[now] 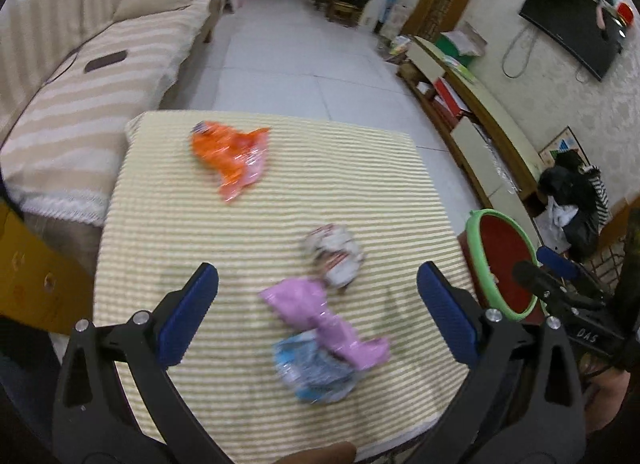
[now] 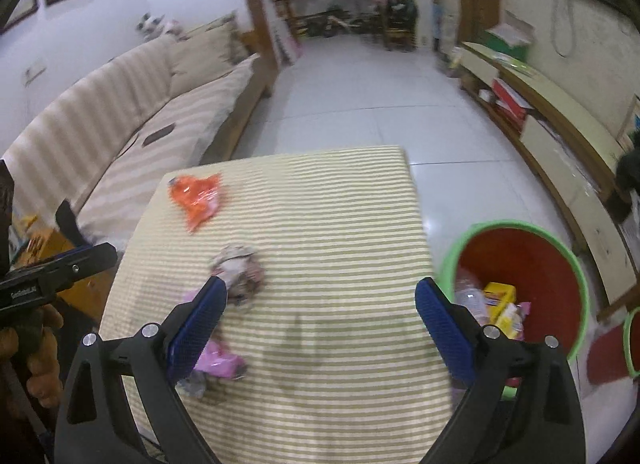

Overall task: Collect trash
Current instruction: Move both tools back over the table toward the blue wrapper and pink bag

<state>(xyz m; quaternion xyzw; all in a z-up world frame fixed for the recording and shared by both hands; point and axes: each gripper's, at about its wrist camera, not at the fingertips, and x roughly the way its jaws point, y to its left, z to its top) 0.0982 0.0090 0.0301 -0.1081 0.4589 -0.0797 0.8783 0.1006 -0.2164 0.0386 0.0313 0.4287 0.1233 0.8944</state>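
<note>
Four pieces of trash lie on the striped tablecloth [image 1: 340, 183]. An orange wrapper [image 1: 230, 155] [image 2: 198, 195] is at the far left. A crumpled white wrapper [image 1: 336, 256] [image 2: 240, 268] sits nearer, and a pink wrapper [image 1: 324, 320] [image 2: 218, 360] rests over a blue one [image 1: 312, 374]. My left gripper [image 1: 318, 276] hovers open over the white and pink pieces, touching nothing. My right gripper [image 2: 320, 288] is open and empty above bare cloth, its left finger in front of the white and pink wrappers. A red bin with a green rim [image 2: 516, 225] [image 1: 476, 248] stands just right of the table.
The bin holds a yellow box [image 2: 498, 296] and a clear bottle [image 2: 470, 296]. A striped sofa [image 1: 80, 103] runs along the left and a low cabinet [image 2: 560, 135] along the right wall. Tiled floor [image 2: 360, 103] stretches beyond the table. A second green-rimmed bin [image 2: 632, 344] shows at the right edge.
</note>
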